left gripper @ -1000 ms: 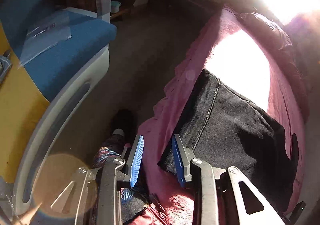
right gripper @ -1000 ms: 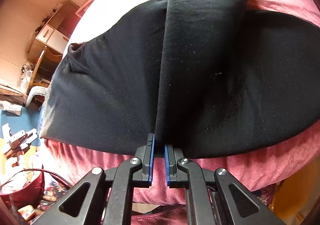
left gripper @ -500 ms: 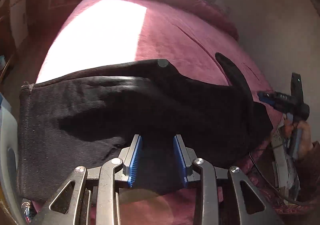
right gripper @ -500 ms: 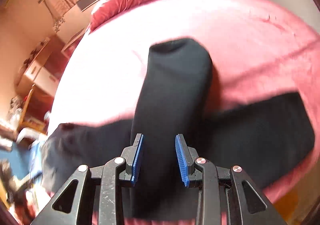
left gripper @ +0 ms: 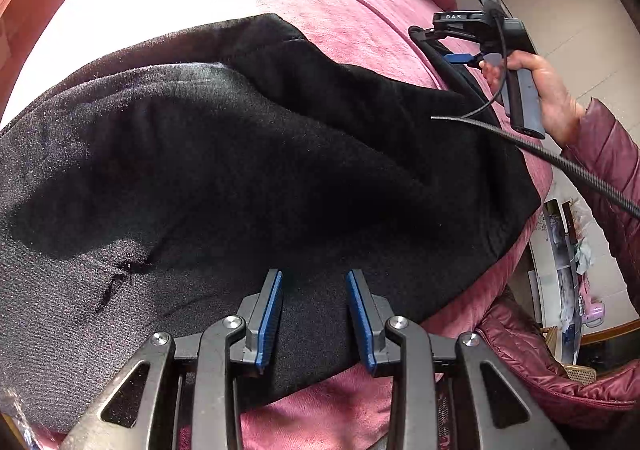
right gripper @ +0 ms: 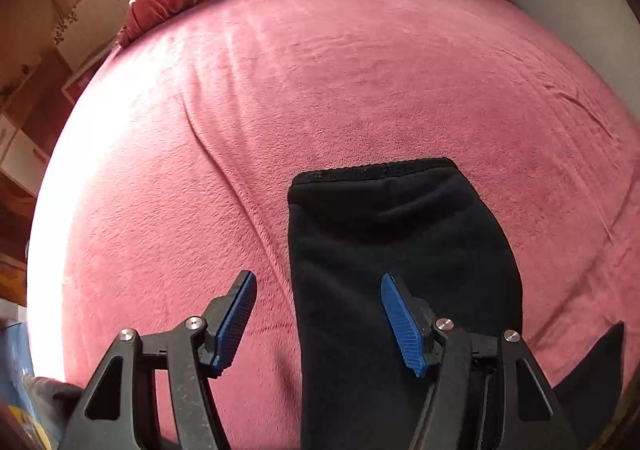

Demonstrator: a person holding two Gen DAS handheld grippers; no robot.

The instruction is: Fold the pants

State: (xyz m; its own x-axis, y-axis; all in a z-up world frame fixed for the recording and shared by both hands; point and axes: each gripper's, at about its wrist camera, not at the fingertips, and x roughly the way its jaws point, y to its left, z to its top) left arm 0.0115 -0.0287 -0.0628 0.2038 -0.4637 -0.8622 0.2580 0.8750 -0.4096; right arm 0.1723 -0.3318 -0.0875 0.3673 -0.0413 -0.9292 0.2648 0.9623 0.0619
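My right gripper (right gripper: 318,324) has just been opening its jaws; now they stand wide, released, and nothing is pressed between the blue pads (right gripper: 400,326). The folded leg of the black pants (right gripper: 400,250) lies flat under my right pad and reaches ahead of it on the pink blanket (right gripper: 320,90). My left gripper (left gripper: 315,324) is partly open above the dark cloth, not grasping it. The pants (left gripper: 240,170) spread ahead and to both sides. Far right, my other hand (left gripper: 548,90) holds the second tool.

The black pants (right gripper: 400,270) run off the right wrist view's bottom edge, their waist end unseen there.
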